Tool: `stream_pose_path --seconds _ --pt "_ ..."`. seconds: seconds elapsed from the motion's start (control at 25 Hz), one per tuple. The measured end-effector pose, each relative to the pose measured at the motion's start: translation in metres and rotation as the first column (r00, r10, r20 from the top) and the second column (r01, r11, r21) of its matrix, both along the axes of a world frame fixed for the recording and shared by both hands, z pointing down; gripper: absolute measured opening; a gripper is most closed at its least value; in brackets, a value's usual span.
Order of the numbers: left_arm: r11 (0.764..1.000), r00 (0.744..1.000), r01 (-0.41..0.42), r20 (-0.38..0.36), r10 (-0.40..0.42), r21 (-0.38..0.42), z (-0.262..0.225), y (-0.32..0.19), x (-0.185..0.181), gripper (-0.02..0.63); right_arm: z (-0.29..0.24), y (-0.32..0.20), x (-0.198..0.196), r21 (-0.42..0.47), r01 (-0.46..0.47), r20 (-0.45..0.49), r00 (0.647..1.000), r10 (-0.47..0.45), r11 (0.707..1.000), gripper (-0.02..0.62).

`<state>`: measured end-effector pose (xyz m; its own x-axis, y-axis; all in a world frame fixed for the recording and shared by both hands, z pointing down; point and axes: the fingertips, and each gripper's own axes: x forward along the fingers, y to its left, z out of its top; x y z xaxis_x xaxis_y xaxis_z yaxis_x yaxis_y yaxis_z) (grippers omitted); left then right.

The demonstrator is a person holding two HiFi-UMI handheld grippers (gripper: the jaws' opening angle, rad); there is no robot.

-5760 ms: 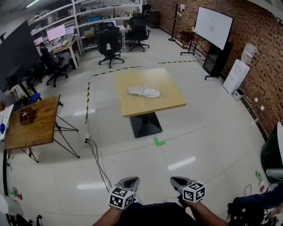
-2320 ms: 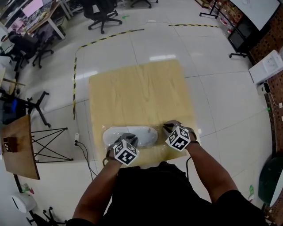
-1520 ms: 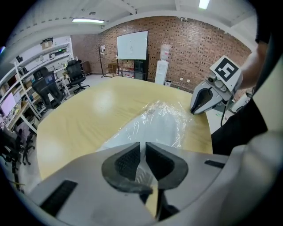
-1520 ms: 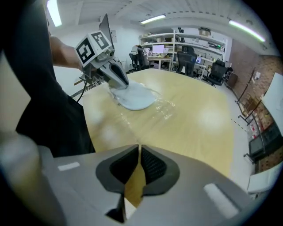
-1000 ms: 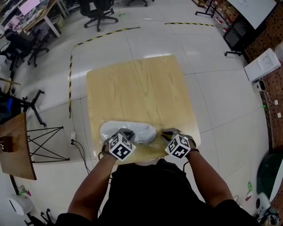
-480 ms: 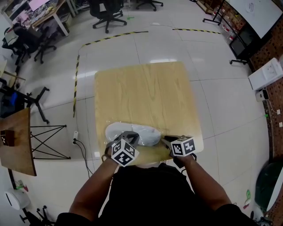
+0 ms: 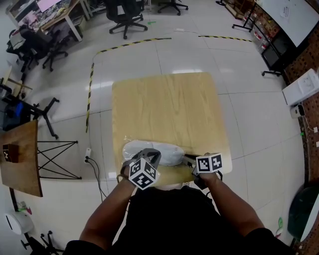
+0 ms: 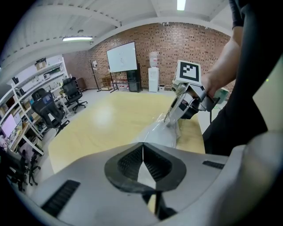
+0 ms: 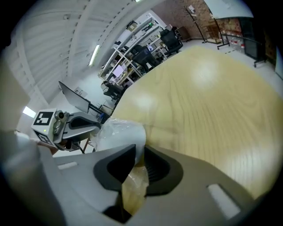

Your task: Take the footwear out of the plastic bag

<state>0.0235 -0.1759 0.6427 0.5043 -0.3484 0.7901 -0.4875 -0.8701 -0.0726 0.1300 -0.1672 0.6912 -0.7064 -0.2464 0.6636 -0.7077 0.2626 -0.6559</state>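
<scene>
A white piece of footwear (image 7: 167, 154) lies in a clear plastic bag (image 8: 160, 133) at the near edge of the wooden table (image 7: 164, 109). My left gripper (image 7: 150, 155) is at the bag's left part, and in the left gripper view its jaws (image 8: 143, 145) are shut on a fold of the plastic. My right gripper (image 7: 187, 160) is at the bag's right end. Its jaws (image 9: 137, 152) are opening, with crumpled plastic (image 9: 119, 132) and the white end of the footwear between them. Each gripper shows in the other's view: the right gripper (image 8: 170, 118) and the left gripper (image 9: 95, 127).
A smaller wooden table (image 7: 19, 164) on a folding stand is to the left, with a cable (image 7: 97, 172) on the floor beside it. Office chairs (image 7: 127, 17) and desks stand at the back. A whiteboard (image 7: 294, 12) stands by the brick wall at right. Black-yellow tape (image 7: 129, 44) marks the floor.
My left jaws have closed on the bag's plastic. My right gripper has shifted in to the bag's right end and its jaws have widened. The bag stays at the table's near edge.
</scene>
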Motion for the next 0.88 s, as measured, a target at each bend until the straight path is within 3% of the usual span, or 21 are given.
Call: stream_pose_path --seconds 0.2,0.88 --pt "1.000 1.000 -0.008 0.026 0.008 -0.014 0.008 0.001 -0.009 0.014 -0.007 0.002 0.001 0.022 0.029 0.017 0.999 -0.029 0.999 0.048" --pt "0.998 0.990 -0.054 0.126 0.057 -0.027 0.038 0.002 -0.014 0.028 -0.010 -0.010 0.103 0.021 -0.238 0.022 0.971 0.238 0.971 0.034"
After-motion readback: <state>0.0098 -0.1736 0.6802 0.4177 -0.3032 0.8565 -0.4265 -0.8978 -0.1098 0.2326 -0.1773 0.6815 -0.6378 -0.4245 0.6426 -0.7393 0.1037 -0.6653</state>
